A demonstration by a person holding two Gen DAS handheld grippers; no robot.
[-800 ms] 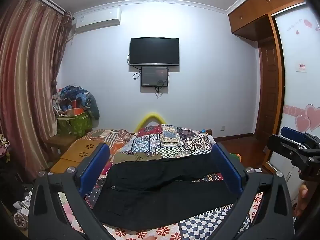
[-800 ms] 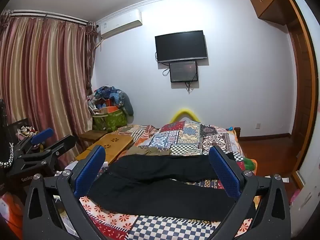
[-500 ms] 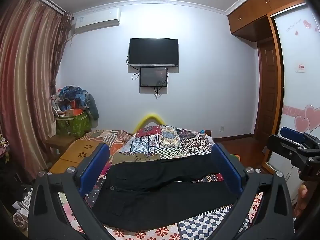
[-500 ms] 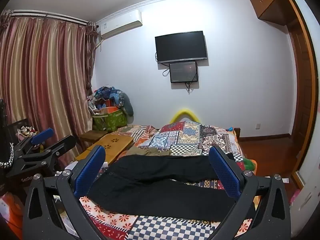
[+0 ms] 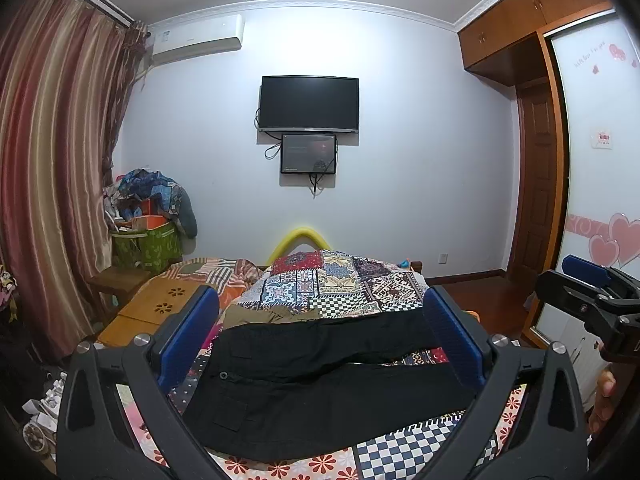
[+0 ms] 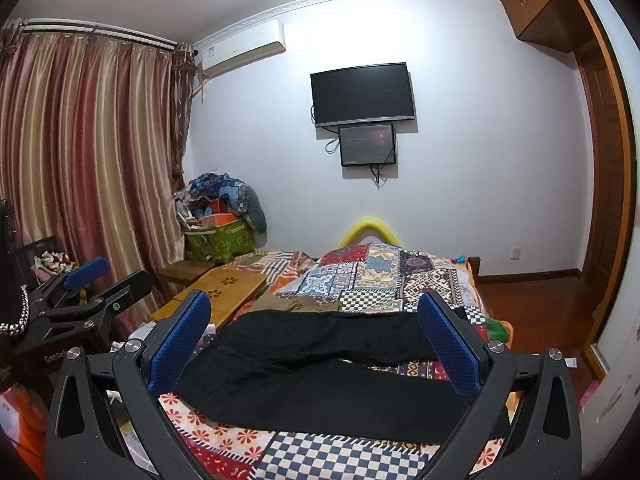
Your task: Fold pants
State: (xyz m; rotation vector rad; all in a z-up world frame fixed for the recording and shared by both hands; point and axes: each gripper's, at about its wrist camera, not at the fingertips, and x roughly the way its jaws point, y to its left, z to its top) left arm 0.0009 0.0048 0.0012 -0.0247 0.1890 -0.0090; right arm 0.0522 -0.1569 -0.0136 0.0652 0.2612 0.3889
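Left wrist view: bed (image 5: pixel 360 288) ahead of the jaws; black pants (image 5: pixel 320 376) spread flat on it, beyond and between both pairs. Left gripper (image 5: pixel 320 344) and right gripper (image 6: pixel 316 344): jaws fully apart, holding nothing.

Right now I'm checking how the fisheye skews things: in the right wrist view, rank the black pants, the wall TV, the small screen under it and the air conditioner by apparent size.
1. black pants, nearest, so enlarged
2. wall TV
3. air conditioner
4. small screen

TV versus air conditioner is fairly close.
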